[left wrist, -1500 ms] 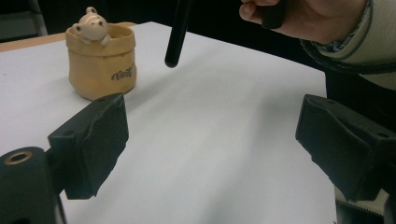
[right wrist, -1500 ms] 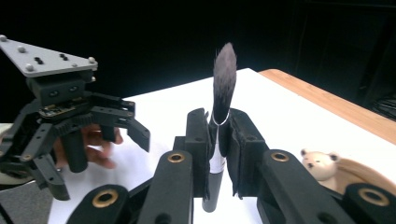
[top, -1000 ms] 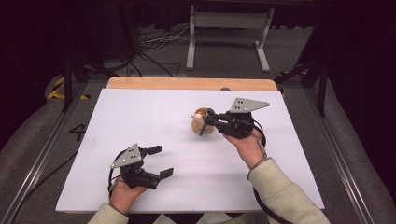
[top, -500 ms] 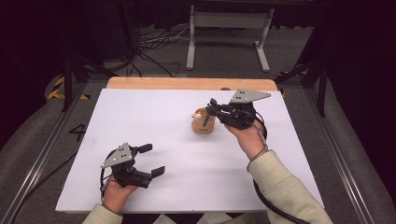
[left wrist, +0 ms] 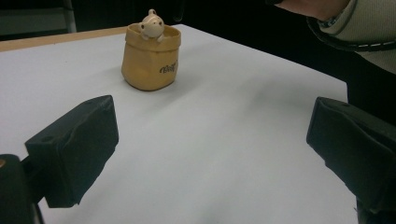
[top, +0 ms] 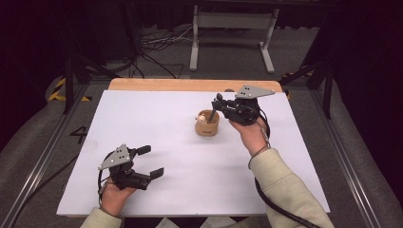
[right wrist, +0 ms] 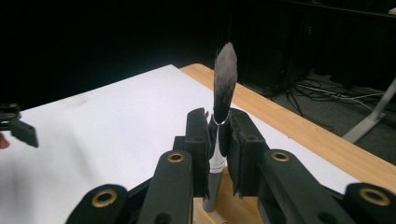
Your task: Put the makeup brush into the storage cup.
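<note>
Tan and squat, the small holder [top: 208, 127] stands upright on the white table [top: 157, 123], a little right of centre and toward the far side. A small pale animal figure [left wrist: 152, 24] peeks over its rim, and in the left gripper view dark lettering shows on its wall. One second ago the holder lay tipped toward the left under the right gripper; half a second ago it was nearly upright; now it sits square on its base.

Clamped between the jaws of the right gripper [top: 217, 102] is a brush [right wrist: 223, 100]: in the right gripper view the pads press on its metal ferrule, the grey bristle tuft rises above them, and the dark handle runs down into the holder's mouth below. From the high view the brush leans slightly, its lower end inside the holder. The right gripper is just right of the holder and a touch farther from the person than it was a second ago, its grey plate now nearer the table's wooden far edge [top: 190, 84].

At the near left of the table the left gripper [top: 151, 161] rests in the person's hand with its jaws standing wide apart and nothing between them, well apart from the holder. It has slid a little to the left since the earliest frame.
</note>
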